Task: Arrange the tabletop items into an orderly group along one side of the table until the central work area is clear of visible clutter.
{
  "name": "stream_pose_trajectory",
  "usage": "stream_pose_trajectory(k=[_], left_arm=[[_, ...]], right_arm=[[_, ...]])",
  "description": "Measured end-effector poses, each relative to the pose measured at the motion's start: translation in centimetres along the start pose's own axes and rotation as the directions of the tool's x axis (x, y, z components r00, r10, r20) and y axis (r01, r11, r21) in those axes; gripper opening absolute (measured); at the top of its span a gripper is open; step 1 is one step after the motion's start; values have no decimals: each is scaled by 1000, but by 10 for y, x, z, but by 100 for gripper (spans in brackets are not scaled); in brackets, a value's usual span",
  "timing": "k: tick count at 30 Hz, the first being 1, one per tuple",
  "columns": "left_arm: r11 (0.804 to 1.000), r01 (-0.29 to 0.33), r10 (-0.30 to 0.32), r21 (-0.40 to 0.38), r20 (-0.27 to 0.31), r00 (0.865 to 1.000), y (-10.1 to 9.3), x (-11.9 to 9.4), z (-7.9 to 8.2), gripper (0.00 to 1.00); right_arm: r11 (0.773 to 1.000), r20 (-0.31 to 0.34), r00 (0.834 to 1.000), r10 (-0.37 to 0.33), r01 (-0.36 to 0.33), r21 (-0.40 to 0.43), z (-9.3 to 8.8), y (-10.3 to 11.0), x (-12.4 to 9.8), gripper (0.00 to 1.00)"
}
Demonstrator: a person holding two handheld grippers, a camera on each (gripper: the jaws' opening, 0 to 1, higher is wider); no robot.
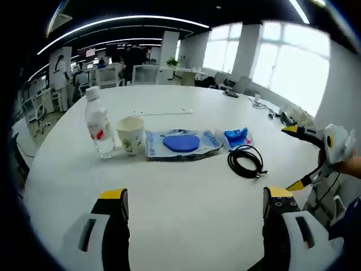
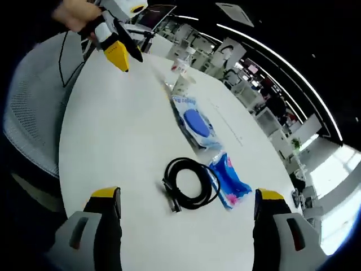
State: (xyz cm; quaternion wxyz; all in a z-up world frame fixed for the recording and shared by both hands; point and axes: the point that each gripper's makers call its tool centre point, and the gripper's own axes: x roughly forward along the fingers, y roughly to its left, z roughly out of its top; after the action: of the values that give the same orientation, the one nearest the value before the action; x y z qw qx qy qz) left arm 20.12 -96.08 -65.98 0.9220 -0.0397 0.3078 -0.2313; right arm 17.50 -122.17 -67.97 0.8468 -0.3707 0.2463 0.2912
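Note:
A row of items lies across the white round table (image 1: 186, 226): a clear water bottle (image 1: 98, 125) with a red label, a paper cup (image 1: 130, 134), a clear bag holding a blue disc (image 1: 181, 143), a blue packet (image 1: 237, 136) and a coiled black cable (image 1: 254, 168). My left gripper (image 1: 196, 197) hangs open over the bare near side of the table. My right gripper (image 1: 291, 158) enters from the right, open. In the right gripper view, my right gripper (image 2: 188, 196) stands open just short of the cable (image 2: 189, 161), with the packet (image 2: 228, 180), bag (image 2: 196, 121), cup (image 2: 183, 84) and bottle (image 2: 181, 63) beyond.
A grey mesh chair (image 2: 34, 101) stands at the table's edge below the left gripper (image 2: 118, 55), which a hand (image 2: 73, 14) holds. Small cables and devices (image 1: 256, 101) lie on the far right of the table. Office desks and chairs fill the room behind.

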Motion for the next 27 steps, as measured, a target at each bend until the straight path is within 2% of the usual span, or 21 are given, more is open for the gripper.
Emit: stream_pose_trajectory(k=[6, 11, 15, 18, 21, 27], left_arm=[[999, -31, 32, 33, -8, 999, 39, -43, -13, 99], [999, -36, 36, 12, 0, 999, 60, -60, -16, 99], [999, -16, 17, 29, -6, 1000, 69, -70, -21, 99], [998, 5, -3, 60, -19, 1000, 74, -78, -26, 99], [999, 27, -26, 45, -19, 999, 79, -85, -30, 99], [998, 40, -39, 55, -22, 999, 88, -94, -39, 99]], right_arm=[[990, -46, 998, -35, 41, 132, -19, 10, -26, 99], [976, -93, 993, -74, 91, 198, -31, 17, -42, 99], [955, -125, 986, -113, 143, 261, -34, 24, -53, 99], [947, -139, 981, -134, 168, 273, -33, 29, -59, 98], [938, -187, 975, -117, 170, 302, -38, 44, -62, 98], [933, -183, 974, -130, 183, 311, -32, 57, -68, 97]])
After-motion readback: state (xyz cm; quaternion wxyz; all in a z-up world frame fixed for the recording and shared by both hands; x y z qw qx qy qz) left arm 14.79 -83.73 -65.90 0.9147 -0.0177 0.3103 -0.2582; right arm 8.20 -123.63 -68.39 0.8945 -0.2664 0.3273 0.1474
